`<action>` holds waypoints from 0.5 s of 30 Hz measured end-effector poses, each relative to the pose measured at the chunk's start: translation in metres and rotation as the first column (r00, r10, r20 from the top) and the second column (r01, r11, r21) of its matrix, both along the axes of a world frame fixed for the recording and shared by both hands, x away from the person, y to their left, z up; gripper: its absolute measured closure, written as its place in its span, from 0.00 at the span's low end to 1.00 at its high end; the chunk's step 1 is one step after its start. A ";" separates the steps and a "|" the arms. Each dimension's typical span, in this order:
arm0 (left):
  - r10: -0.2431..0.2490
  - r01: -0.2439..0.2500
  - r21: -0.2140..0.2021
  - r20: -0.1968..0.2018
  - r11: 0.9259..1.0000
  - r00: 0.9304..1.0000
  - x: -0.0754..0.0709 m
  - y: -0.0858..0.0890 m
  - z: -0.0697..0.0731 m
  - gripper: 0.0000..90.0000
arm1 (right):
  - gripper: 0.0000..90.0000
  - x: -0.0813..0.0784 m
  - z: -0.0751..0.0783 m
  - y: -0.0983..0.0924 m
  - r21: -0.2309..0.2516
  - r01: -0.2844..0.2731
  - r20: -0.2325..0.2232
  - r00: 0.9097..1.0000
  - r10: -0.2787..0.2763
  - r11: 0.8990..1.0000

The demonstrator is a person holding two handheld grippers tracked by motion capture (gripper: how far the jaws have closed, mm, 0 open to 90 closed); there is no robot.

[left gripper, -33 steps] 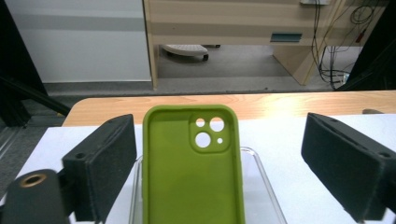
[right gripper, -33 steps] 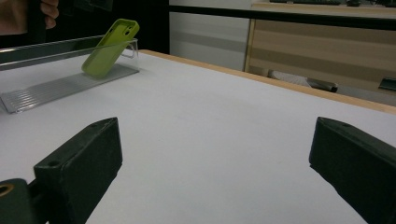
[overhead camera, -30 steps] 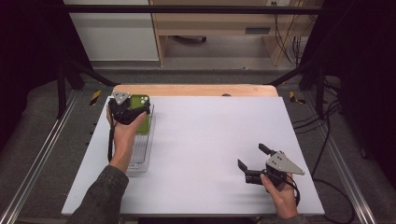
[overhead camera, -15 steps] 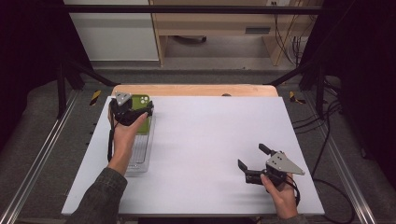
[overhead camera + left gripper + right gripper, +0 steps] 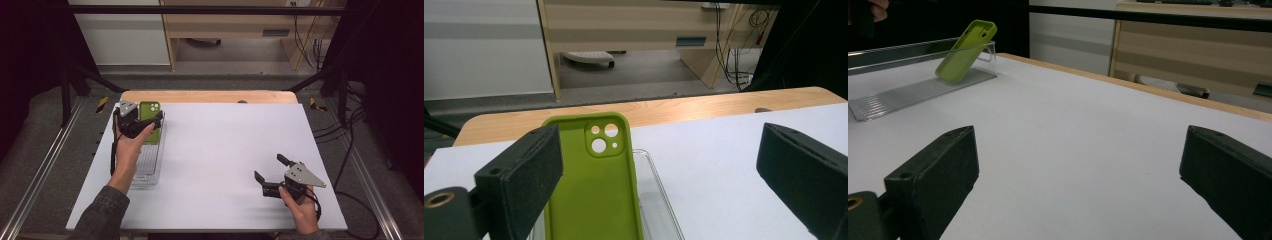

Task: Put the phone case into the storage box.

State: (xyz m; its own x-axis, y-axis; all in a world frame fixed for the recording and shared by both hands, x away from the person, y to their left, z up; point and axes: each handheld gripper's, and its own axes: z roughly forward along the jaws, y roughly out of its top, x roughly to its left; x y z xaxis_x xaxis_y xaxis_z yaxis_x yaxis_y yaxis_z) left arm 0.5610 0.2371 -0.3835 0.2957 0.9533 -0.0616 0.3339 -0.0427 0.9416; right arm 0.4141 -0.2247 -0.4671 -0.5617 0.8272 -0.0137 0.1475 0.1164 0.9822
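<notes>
- Two hand-held grippers on the bench (image 5: 220, 150); going left to right.
- Left hand-held gripper (image 5: 145, 123): sits at the far end of the clear tray (image 5: 150, 167), right at the green phone case (image 5: 148, 111). In the left gripper view the jaws stand wide apart, nothing between the pads; the case (image 5: 591, 185) is just inside the left jaw, the right jaw is well off to the side.
- Case position: leaning tilted against the tray's far end wall, camera cut-outs at the top, lower edge on the ribbed tray floor (image 5: 913, 92). The right gripper view shows the lean (image 5: 964, 50).
- Risk 1: the case is only propped. A nudge from the left jaw while closing could slide its foot along the ribs and drop it flat, or tip it over the end wall.
- Risk 2: the case sits off-centre in the jaws, so closing now would likely push it sideways rather than pinch it. Tray is light and clear; it could shift too.
- Right hand-held gripper (image 5: 267, 172): near right of the bench, well apart from the tray, jaws wide open, holding nothing.
- Versus half a second ago: no visible change. Both hands, the case and the tray sit where they were.
</notes>
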 end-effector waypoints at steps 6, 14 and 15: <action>-0.009 0.009 0.002 0.009 1.000 1.000 -0.009 0.003 0.005 0.04 | 0.03 0.000 0.000 0.000 0.000 0.001 0.003 1.000 -0.001 1.000; -0.038 0.038 0.003 0.020 0.999 0.999 -0.020 0.004 0.009 0.04 | 0.03 0.000 0.000 0.000 0.002 0.000 0.007 1.000 0.000 1.000; -0.043 0.043 0.003 0.021 0.999 0.999 -0.021 0.004 0.010 0.04 | 0.03 0.000 0.000 0.000 0.002 0.000 0.007 1.000 0.000 1.000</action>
State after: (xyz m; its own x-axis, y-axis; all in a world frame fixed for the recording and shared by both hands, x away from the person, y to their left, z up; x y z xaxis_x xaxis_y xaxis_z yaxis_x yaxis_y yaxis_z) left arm 0.5398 0.2408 -0.3739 0.3373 0.9399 -0.0530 0.3118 -0.0585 0.9483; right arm 0.4139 -0.2251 -0.4666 -0.5614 0.8274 -0.0160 0.1402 0.1142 0.9835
